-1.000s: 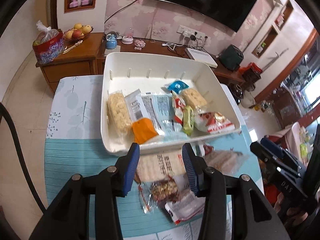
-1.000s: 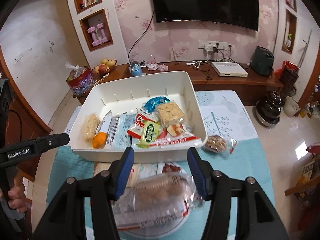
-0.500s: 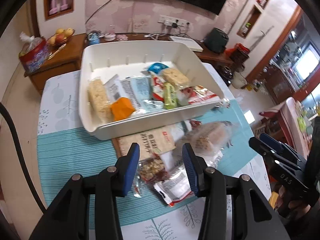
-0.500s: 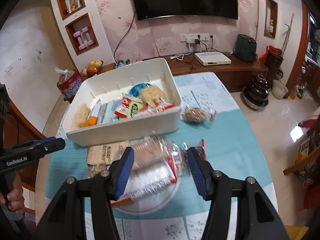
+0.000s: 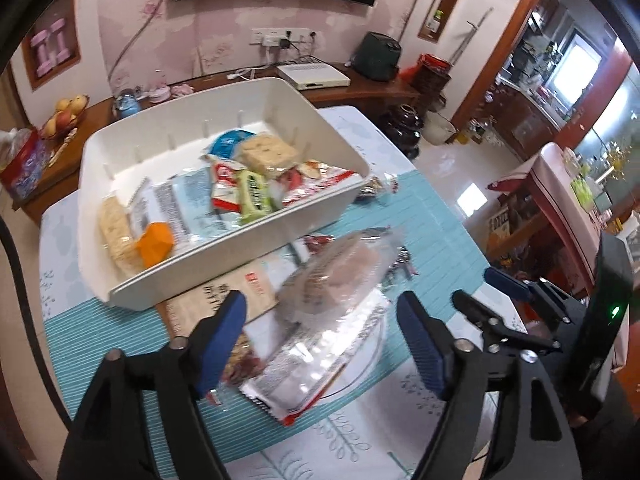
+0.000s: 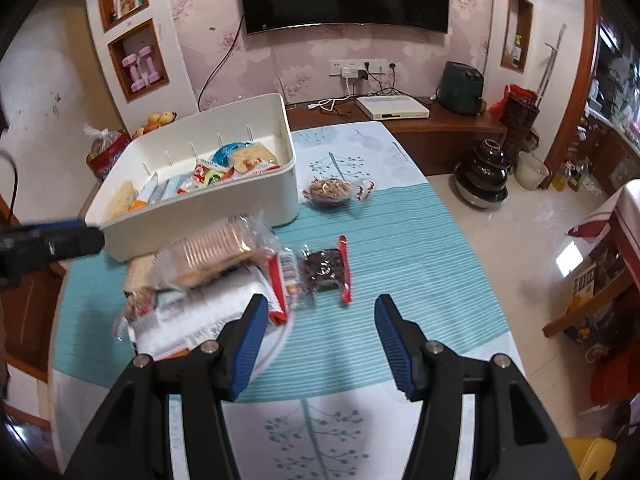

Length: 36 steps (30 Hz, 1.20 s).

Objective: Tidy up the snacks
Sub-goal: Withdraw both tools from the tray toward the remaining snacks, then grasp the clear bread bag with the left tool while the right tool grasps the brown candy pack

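The left gripper [image 5: 320, 328] is spread wide above a clear cracker packet [image 5: 332, 276] on the desk [image 5: 432, 216], gripping nothing. The right gripper [image 6: 318, 328] also gapes empty; ahead lies a red-edged snack pack [image 6: 326, 268], the white bin [image 6: 200, 216] farther left.

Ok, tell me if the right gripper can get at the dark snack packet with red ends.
Probably yes. The right gripper is open, and the dark packet lies flat on the teal mat just ahead of it, with nothing between them.
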### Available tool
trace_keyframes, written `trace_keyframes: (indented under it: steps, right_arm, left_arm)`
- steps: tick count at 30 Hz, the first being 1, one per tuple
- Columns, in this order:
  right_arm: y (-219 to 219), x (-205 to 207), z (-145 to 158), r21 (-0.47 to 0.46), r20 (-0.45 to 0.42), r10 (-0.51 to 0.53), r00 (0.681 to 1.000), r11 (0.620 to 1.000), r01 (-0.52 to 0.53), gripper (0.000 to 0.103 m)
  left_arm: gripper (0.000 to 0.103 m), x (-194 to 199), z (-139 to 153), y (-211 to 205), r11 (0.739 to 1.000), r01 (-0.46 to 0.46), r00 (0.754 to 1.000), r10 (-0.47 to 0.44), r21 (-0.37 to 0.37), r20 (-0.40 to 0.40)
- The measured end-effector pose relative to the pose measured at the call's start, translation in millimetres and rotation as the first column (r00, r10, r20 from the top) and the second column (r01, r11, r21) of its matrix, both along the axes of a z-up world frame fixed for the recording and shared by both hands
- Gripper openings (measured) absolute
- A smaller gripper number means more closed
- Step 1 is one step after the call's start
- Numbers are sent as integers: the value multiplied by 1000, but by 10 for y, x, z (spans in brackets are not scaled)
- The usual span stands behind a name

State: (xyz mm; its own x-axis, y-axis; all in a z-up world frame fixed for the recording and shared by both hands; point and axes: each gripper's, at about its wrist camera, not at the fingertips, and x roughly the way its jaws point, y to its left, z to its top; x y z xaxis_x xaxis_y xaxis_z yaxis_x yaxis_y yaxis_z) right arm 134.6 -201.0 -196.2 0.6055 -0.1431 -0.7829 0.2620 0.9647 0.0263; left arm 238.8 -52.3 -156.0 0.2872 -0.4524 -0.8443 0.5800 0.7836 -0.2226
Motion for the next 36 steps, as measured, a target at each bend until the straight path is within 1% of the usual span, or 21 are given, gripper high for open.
trace_keyframes:
  steps: [5,12,13,14,15,17,21,25,28,32,36]
  right_arm:
    - [-66,29,-118,-35,-7,42,999,999,-42,56]
    - [-317,125,-226,5,-2,60,998,998,-60,56]
    - [-335,138,-237,9,-4,62,998,998,-62,57]
    - [-366,163,-249,19,-6,63,998,998,-63,62]
    - [-401,192,-267,34,-8,66,998,997,-65,64]
    - [-456,251,-301,67,-9,82,997,994,-81,65]
    - [-495,366,-384,85,-12,123,992,989,-122,65]
    - [-532,509,-480,99,-17,162,987,982,-159,65]
    - [-571,599,-540,141,-16,177,984,975,-173,65]
    - [-616,693,-633,198,-19,187,982,964,-180,65]
    - [-589,754,-720,209,-28,203,979,959,-193,65]
  left_arm:
    - [79,-8,-67,-288,997,31,999,-30,68,-12]
    - [79,40,-176,-632,988,25,1000,-23,151,-15]
    - [79,56,-197,-659,986,21,1000,-19,162,-17]
    - [79,68,-225,-695,984,18,1000,-14,179,-20]
    - [79,76,-249,-719,982,17,1000,-13,189,-21]
    - [79,105,-308,-767,978,8,1000,-2,208,-26]
    - [79,176,-440,-844,971,-21,999,31,236,-37]
    - [79,236,-546,-871,969,-46,996,62,242,-58]
    - [81,253,-631,-910,965,-58,994,78,257,-70]
    - [82,260,-707,-946,956,-73,993,96,284,-66]
    - [82,298,-781,-947,951,-92,990,119,295,-77]
